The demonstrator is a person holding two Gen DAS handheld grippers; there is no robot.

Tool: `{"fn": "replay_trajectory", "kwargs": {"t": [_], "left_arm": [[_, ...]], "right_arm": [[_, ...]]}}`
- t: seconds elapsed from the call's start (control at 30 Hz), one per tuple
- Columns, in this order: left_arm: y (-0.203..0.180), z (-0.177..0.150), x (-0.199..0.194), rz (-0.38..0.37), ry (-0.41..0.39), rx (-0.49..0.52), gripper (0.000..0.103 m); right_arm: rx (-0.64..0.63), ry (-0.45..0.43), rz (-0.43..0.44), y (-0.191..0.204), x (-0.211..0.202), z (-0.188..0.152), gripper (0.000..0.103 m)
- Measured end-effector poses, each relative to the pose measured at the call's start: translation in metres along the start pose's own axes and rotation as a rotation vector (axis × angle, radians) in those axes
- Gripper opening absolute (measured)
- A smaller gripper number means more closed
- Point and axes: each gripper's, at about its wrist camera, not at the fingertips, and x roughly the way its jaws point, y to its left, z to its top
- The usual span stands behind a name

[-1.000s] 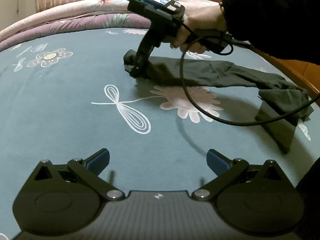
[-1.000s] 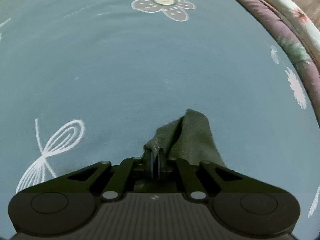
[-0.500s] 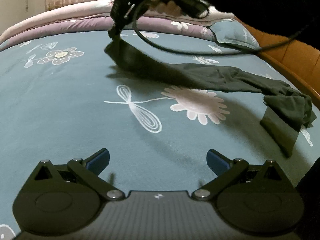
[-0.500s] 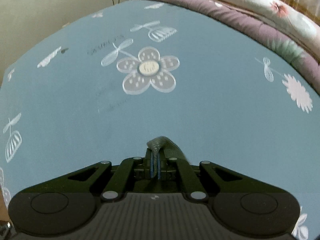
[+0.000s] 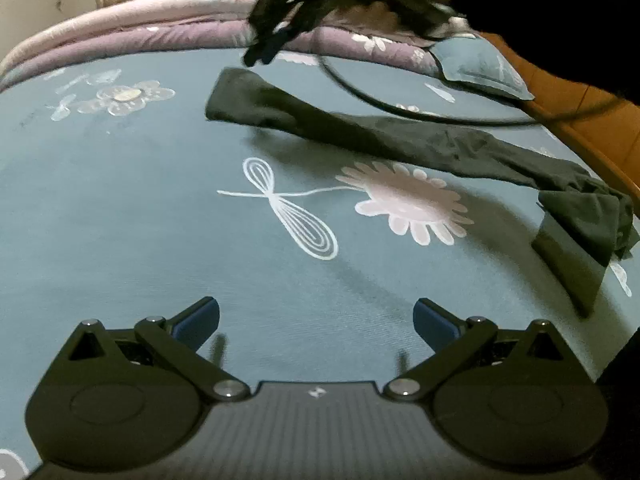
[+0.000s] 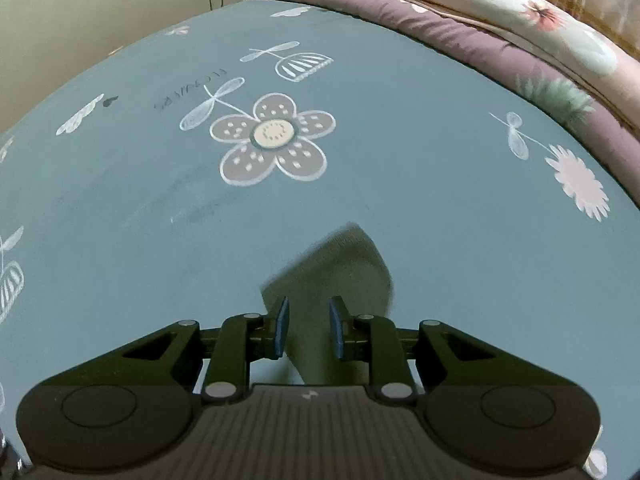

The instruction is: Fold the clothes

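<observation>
A long dark olive garment (image 5: 380, 136) lies stretched across the blue flowered bedsheet (image 5: 120, 208), with its near end bunched at the right. My left gripper (image 5: 316, 312) hovers open over bare sheet, well short of the garment. My right gripper (image 5: 260, 54) shows blurred above the garment's far left end, clear of it. In the right wrist view the right gripper (image 6: 308, 320) has its jaws opening. The garment's end (image 6: 340, 264) lies loose below and ahead of the blue pads (image 6: 282, 320), which do not press on it.
A folded pink and purple quilt (image 5: 160, 20) lines the far side of the bed. A blue pillow (image 5: 480, 68) and an orange wooden bed frame (image 5: 592, 128) stand at the right. A black cable (image 5: 400, 108) hangs over the garment from a black sleeve (image 5: 560, 0).
The right gripper lifted the garment's end and carried it farther across the bed, then its jaws parted and the end dropped free. The left gripper stayed put.
</observation>
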Motion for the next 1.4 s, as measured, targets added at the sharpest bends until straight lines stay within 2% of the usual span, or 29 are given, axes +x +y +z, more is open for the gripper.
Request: {"fn": "replay_trajectory", "kwargs": {"t": [0.1,0.23,0.4,0.5,0.6,0.77,0.93,1.07,1.23,1.4], "left_arm": [[0.002,0.0,0.01,-0.021,0.028,-0.015,0.102],[0.001,-0.001,0.023,-0.017,0.063,0.0,0.102],[-0.004,0.006,0.035,0.034,0.088,0.031,0.102],[-0.014,0.011,0.045,0.098,0.12,0.072,0.102],[-0.023,0.022,0.051,0.14,0.155,0.023,0.102],[-0.059,0.037,0.05,0.095,0.123,-0.058,0.102],[-0.112,0.043,0.064,0.072,0.139,-0.089,0.102],[-0.145,0.038,0.073,0.056,0.173,-0.11,0.102],[-0.158,0.03,0.078,0.07,0.224,-0.158,0.102],[-0.155,0.034,0.081,0.086,0.241,-0.189,0.102]], "right_arm": [[0.028,-0.008,0.015,-0.017,-0.019,-0.03,0.027],[0.055,-0.003,-0.017,-0.038,-0.048,-0.085,0.031],[0.097,0.025,-0.082,-0.06,-0.083,-0.166,0.032],[0.128,0.032,-0.118,-0.072,-0.102,-0.213,0.036],[0.162,0.021,-0.133,-0.083,-0.115,-0.254,0.036],[0.2,-0.024,-0.126,-0.101,-0.132,-0.31,0.036],[0.254,-0.092,-0.065,-0.112,-0.15,-0.333,0.036],[0.215,-0.107,0.01,-0.107,-0.166,-0.347,0.037],[0.105,-0.063,0.076,-0.093,-0.167,-0.362,0.04],[0.092,-0.04,0.151,-0.087,-0.157,-0.367,0.042]]}}
